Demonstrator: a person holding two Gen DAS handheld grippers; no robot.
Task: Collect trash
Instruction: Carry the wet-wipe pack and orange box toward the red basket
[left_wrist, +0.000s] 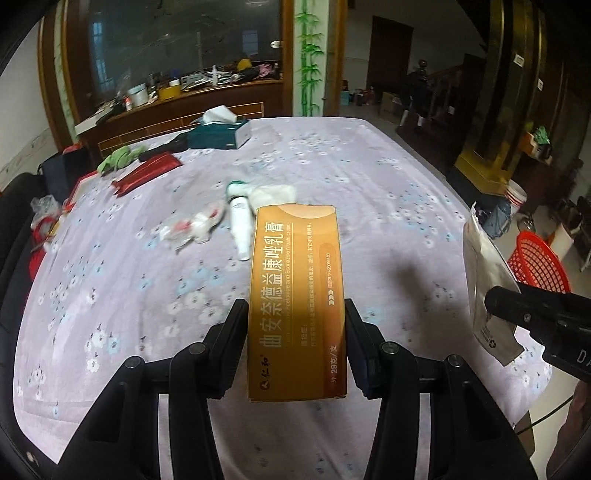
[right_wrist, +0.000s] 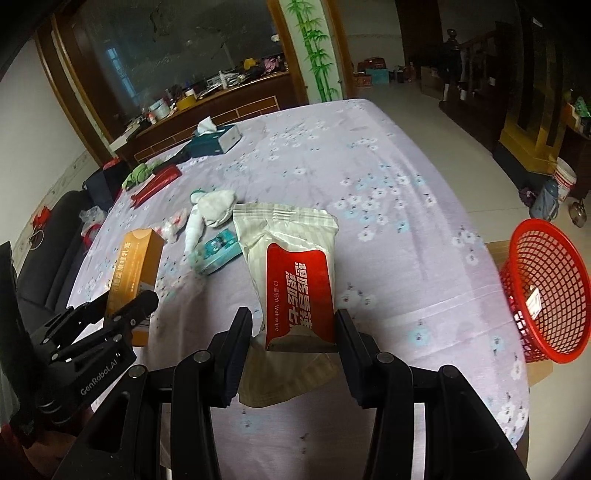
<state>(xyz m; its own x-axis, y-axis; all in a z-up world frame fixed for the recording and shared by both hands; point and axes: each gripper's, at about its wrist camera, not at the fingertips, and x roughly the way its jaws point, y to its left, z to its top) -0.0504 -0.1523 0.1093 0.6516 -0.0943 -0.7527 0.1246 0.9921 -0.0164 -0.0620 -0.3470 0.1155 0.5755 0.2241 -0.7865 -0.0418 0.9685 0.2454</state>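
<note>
So the big round table (left_wrist: 369, 177) with the lilac flowered cloth fills both views, and both grippers hang above its near side, fingers aimed out across it toward 12 o'clock.

Off the table edge at about 3 o'clock sits the red mesh basket (right_wrist: 546, 291), tipped on its side with the mouth facing the table, resting on what might be a cardboard box, hard to tell from this angle.

Left gripper (left_wrist: 296, 314) is clamped on the orange medicine box (left_wrist: 295, 295). The box is held off the cloth, long axis running straight away from the camera, far end at 12, printed face up.

Right gripper (right_wrist: 293, 321) is pinching the white and red wet wipe pack (right_wrist: 291, 266) near its lower end. The pack stands up between the jaws, long axis toward 12, leaning a bit to 11, red label facing the camera.

Smaller stuff still lying mid-table: a white tube (left_wrist: 241, 221), a crumpled tissue (left_wrist: 275, 192), a clear wrapper (left_wrist: 188, 227) and a small teal box (right_wrist: 218, 251).
</note>
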